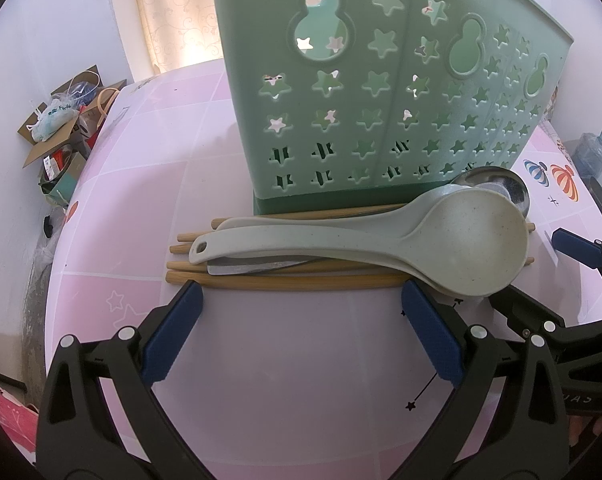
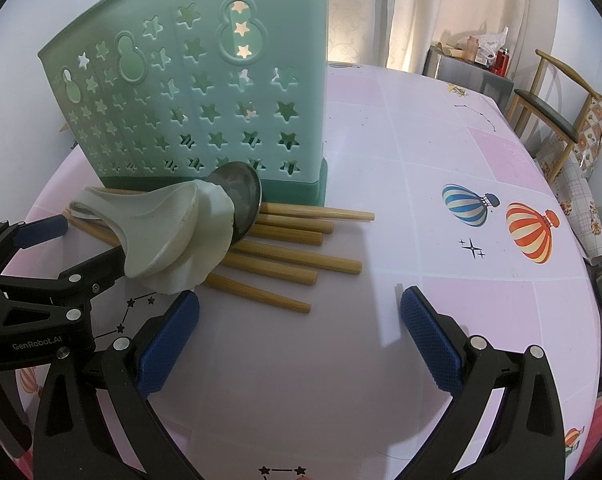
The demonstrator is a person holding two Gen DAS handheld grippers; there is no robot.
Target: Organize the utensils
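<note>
Both claws gape wide, gripping nothing: left claw (image 1: 301,294) just short of the chopsticks (image 1: 285,282), right claw (image 2: 299,304) beside their ends.

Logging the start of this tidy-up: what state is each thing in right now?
Green holder: upright, nothing seen inside.
Chopsticks: lying flat in a loose pile.
Pale spoons: stacked across the chopsticks.
Metal spoon: under the pale spoons.
Left gripper: open, empty.
Right gripper: open, empty.
</note>
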